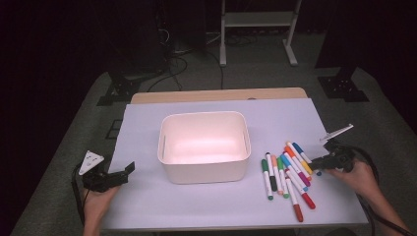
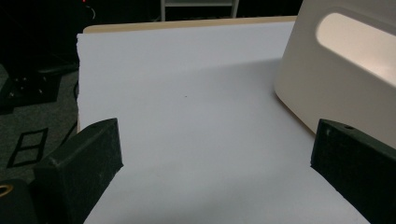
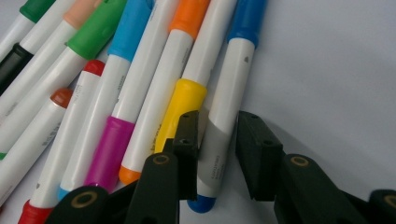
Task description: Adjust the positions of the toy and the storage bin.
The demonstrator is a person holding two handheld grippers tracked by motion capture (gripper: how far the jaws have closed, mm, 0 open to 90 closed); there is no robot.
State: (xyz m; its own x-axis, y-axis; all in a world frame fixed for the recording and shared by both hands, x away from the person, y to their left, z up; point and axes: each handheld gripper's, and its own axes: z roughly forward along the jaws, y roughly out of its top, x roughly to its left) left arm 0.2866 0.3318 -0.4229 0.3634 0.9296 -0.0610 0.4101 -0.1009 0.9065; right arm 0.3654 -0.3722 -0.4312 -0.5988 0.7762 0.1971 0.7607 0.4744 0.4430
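Blue marker (image 3: 229,88) between right gripper (image 3: 215,140) jaws (narrow gap, low over table); left gripper (image 2: 215,158) jaws wide, level.

We are seeing glossy, smooth plastic markers (image 3: 140,79) lying on matt white paper (image 2: 187,116). The bin (image 1: 204,147) is looking like smooth satin plastic.

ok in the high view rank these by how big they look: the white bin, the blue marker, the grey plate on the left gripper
1. white bin, by far the largest.
2. blue marker, long and thin.
3. grey plate, shorter than the marker but wider; these two are close, and the plate sits nearer the camera, so their order is unsure.
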